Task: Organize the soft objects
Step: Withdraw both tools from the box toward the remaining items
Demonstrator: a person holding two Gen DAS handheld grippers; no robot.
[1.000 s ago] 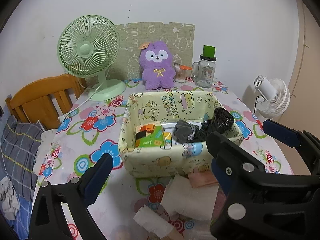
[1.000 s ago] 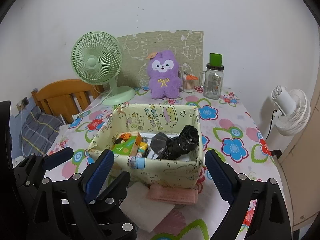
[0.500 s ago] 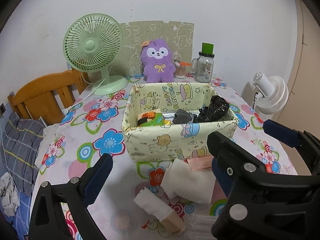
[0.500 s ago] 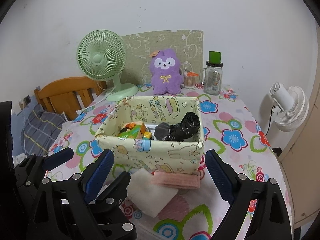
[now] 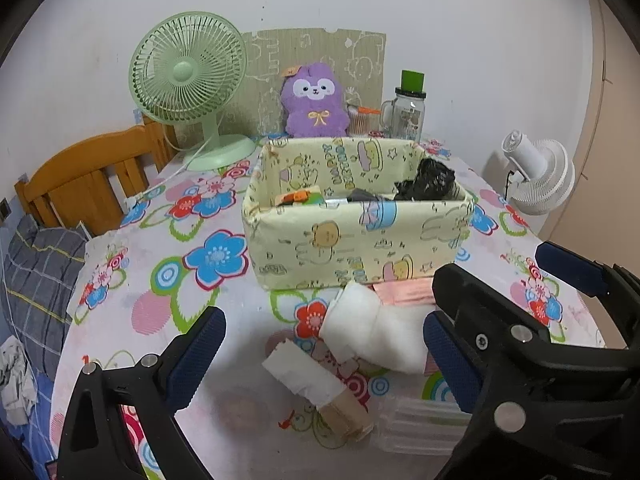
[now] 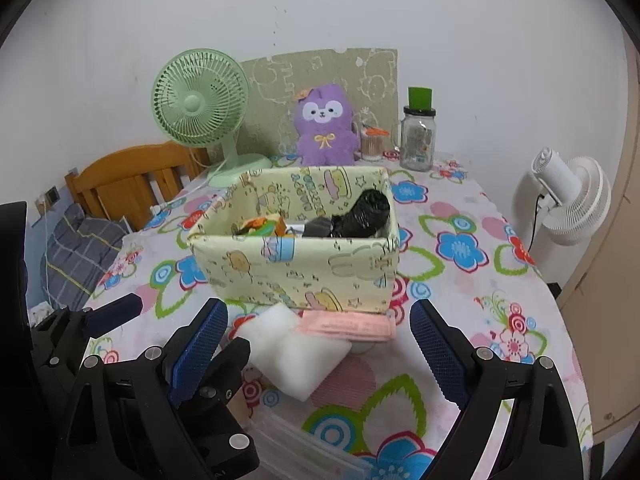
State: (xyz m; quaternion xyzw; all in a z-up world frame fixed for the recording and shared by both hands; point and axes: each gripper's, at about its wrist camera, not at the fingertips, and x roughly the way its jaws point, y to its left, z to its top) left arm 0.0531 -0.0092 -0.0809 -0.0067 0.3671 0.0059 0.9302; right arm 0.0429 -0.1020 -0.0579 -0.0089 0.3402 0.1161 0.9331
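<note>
A yellow cartoon-print fabric bin (image 5: 352, 236) (image 6: 296, 264) stands mid-table, holding a black bag (image 5: 430, 178) (image 6: 366, 214), a grey item and a green-orange pack (image 5: 300, 198). In front of it lie a folded white cloth (image 5: 376, 328) (image 6: 296, 350), a pink folded cloth (image 5: 404, 294) (image 6: 348, 324), a white roll with a tan end (image 5: 316, 386) and a clear plastic pack (image 5: 416, 420). My left gripper (image 5: 324, 356) is open above the white roll and cloth. My right gripper (image 6: 318, 344) is open above the white and pink cloths. Both are empty.
At the back stand a green desk fan (image 5: 188, 80), a purple plush toy (image 5: 314, 100) (image 6: 326, 126) and a glass jar with a green lid (image 5: 408, 114). A wooden chair (image 5: 84, 176) is left of the table. A white fan (image 6: 568, 200) stands right.
Both grippers have pulled back and lowered toward the table's near edge. The bin now sits farther away, and the roll and plastic pack have come into view. Jaws stay open.
</note>
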